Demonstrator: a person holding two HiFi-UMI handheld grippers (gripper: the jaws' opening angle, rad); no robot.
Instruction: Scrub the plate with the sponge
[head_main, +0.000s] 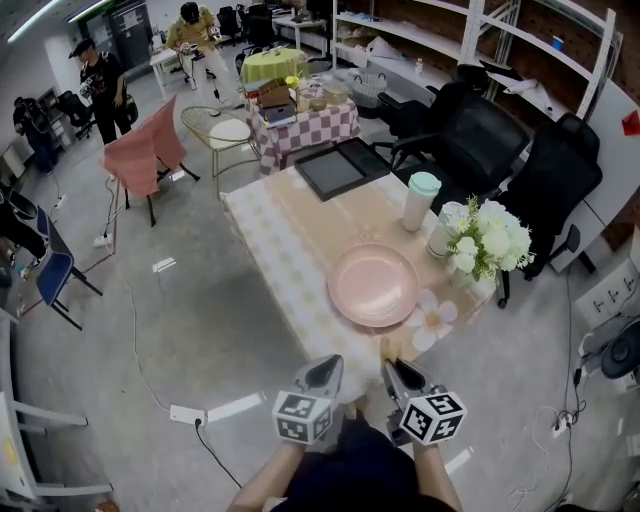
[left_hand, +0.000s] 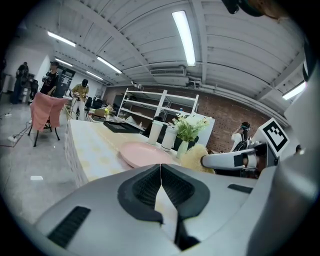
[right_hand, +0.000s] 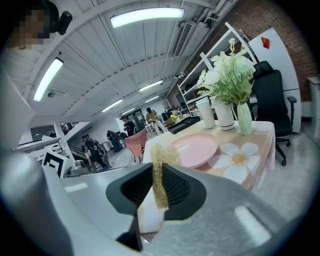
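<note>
A round pink plate (head_main: 373, 285) lies empty on the pale table (head_main: 290, 260), near its front end. Both grippers hang below the table's near edge, side by side. My right gripper (head_main: 398, 372) is shut on a thin yellow sponge (right_hand: 159, 172), which stands up between its jaws. The plate (right_hand: 195, 148) lies just ahead of it. My left gripper (head_main: 325, 368) is shut with nothing in it, its jaws meeting in a line (left_hand: 161, 167). From the left gripper view I see the plate (left_hand: 142, 154) and the fluffy sponge (left_hand: 196, 157) at the right gripper's tip.
Behind the plate stand a white cup with a green lid (head_main: 421, 200), a vase of white flowers (head_main: 487, 240) and a black tray (head_main: 340, 168). A flower-shaped mat (head_main: 432, 312) lies by the plate. Black office chairs (head_main: 480, 140) crowd the right side. People stand far back.
</note>
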